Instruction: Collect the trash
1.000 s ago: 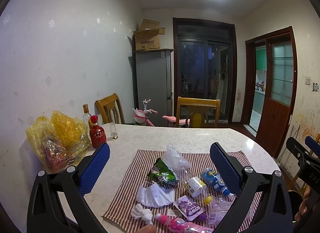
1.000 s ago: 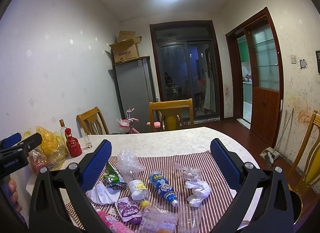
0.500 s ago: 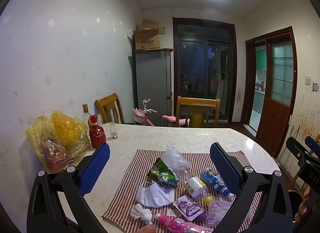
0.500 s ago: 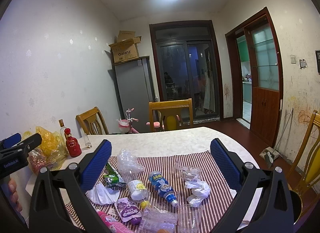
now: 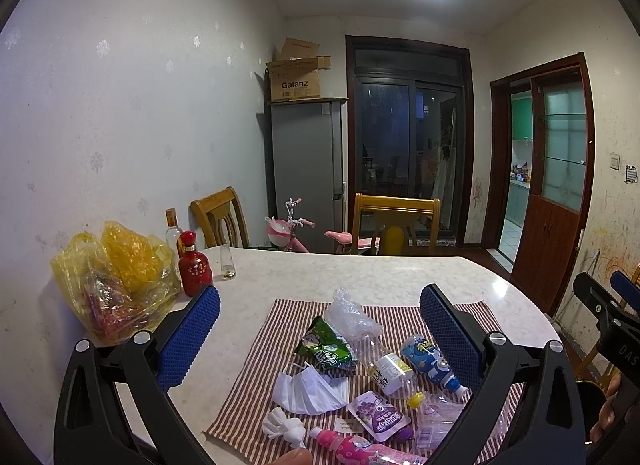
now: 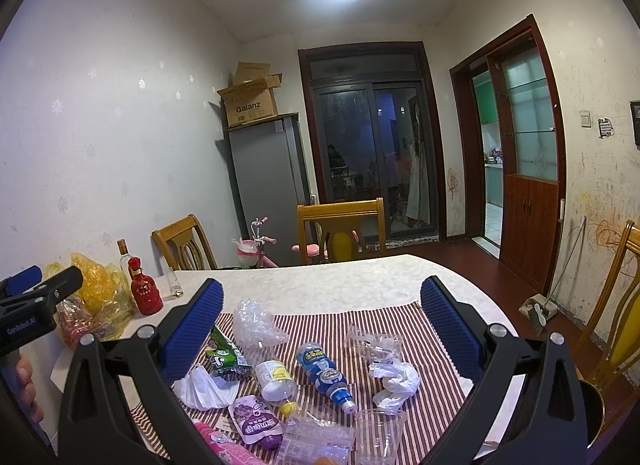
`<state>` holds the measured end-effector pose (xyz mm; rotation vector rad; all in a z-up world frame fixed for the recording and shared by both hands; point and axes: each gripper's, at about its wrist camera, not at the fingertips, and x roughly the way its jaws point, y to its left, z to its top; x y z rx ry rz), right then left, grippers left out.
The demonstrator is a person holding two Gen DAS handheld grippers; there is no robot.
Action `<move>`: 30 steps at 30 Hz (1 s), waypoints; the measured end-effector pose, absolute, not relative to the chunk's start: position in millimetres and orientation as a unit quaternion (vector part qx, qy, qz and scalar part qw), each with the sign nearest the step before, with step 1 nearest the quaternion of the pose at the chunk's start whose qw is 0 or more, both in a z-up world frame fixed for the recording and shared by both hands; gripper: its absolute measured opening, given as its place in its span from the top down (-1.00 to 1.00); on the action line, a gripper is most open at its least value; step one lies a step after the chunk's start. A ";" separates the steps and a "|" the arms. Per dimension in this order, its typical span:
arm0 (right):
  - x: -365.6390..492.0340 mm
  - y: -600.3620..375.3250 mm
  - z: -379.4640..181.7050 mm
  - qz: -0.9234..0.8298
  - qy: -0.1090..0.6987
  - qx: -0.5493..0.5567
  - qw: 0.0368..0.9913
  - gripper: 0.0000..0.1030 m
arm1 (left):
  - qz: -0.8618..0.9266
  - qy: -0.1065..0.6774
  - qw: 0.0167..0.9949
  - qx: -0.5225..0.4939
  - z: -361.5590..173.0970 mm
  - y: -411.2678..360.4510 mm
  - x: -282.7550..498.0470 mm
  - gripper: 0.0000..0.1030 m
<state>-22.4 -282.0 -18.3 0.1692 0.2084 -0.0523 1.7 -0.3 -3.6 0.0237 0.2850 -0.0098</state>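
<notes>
Trash lies scattered on a red-and-white striped cloth [image 5: 256, 349] [image 6: 404, 325]: a green snack bag [image 5: 326, 349] [image 6: 222, 355], crumpled clear plastic [image 5: 350, 315] [image 6: 256, 325], a white face mask [image 5: 308, 387] [image 6: 204, 387], a blue bottle [image 5: 428, 361] [image 6: 324, 371], a purple pouch [image 5: 378, 415] [image 6: 254, 419], a pink bottle [image 5: 352, 447], white tissue [image 6: 396, 379] and a clear cup [image 6: 378, 431]. My left gripper [image 5: 320, 339] hovers open over the pile. My right gripper [image 6: 322, 335] is open too, with nothing between its fingers.
A yellow plastic bag [image 5: 112, 285] [image 6: 92, 305] sits at the table's left edge beside a red bottle [image 5: 194, 265] [image 6: 144, 291], a clear bottle and a small glass [image 5: 227, 261]. Wooden chairs [image 5: 394, 225] stand behind the marble table [image 5: 360, 269]; another chair [image 6: 616, 305] is at the right.
</notes>
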 end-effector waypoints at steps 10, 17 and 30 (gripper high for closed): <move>-22.4 -281.7 -18.8 -0.026 0.104 0.084 0.991 -0.92 | -0.005 0.143 0.990 0.012 -4.1 0.1 2.8 -0.89; -20.1 -282.8 -19.1 -0.027 0.108 0.079 0.991 -0.92 | -0.005 0.148 0.989 0.015 -6.0 0.2 5.9 -0.89; -1.7 -291.5 -52.2 0.008 0.185 0.058 0.981 -0.92 | 0.007 0.220 0.974 0.049 -53.7 2.6 28.7 -0.89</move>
